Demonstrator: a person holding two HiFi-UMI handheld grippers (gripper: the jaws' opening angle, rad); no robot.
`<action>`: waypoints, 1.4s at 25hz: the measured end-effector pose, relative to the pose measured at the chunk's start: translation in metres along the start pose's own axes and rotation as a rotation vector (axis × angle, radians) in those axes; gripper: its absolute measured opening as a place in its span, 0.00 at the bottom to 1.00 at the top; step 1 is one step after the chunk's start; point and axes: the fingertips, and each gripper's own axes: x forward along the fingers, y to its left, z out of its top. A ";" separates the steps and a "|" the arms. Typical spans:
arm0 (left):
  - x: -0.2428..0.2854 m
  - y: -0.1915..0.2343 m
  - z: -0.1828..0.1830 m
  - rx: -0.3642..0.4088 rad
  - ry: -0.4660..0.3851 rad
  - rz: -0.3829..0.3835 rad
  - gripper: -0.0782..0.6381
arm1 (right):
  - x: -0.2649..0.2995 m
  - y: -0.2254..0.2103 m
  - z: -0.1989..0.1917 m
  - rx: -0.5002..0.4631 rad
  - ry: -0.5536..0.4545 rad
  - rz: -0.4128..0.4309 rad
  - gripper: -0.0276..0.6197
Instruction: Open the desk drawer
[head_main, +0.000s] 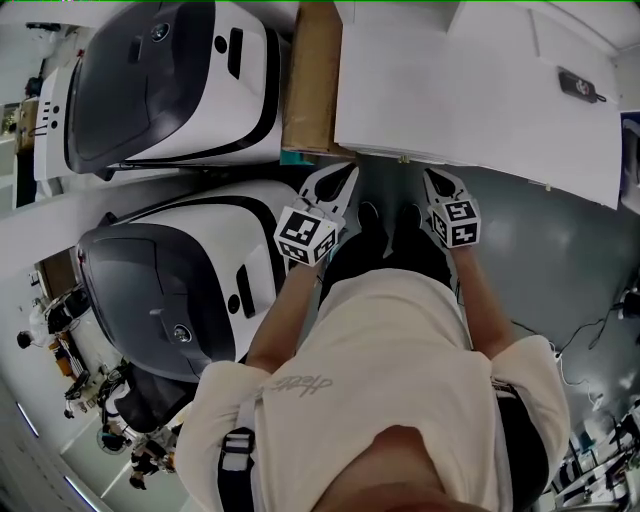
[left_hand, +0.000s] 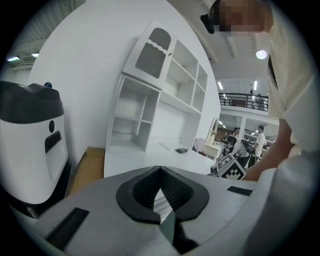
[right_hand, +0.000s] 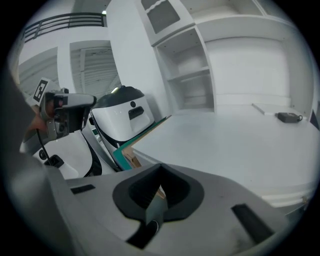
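A white desk (head_main: 470, 90) fills the upper right of the head view, and its front edge runs just ahead of both grippers. No drawer front shows in any view. My left gripper (head_main: 338, 178) hangs near the desk's left corner, jaws together and empty. The right gripper (head_main: 438, 183) is beside it at the front edge, also empty. In the left gripper view the left gripper (left_hand: 160, 169) points over the desk top (left_hand: 145, 161) with its tips meeting. The right gripper (right_hand: 160, 166) in its own view looks across the desk (right_hand: 225, 145), jaws closed.
Two large white-and-black machines (head_main: 170, 80) (head_main: 170, 290) stand left of the desk, with a brown board (head_main: 312, 80) between them and it. A small black object (head_main: 580, 85) lies on the desk's far side. A white shelf unit (left_hand: 150, 100) rises at the back.
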 end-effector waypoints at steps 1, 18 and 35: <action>0.001 0.002 -0.001 -0.001 0.005 -0.007 0.11 | 0.003 0.001 -0.004 0.007 0.010 -0.002 0.04; 0.031 0.026 -0.018 0.005 0.087 -0.116 0.11 | 0.075 -0.011 -0.064 0.130 0.162 -0.045 0.14; 0.031 0.042 -0.053 -0.047 0.152 -0.141 0.11 | 0.141 -0.040 -0.128 0.244 0.311 -0.147 0.18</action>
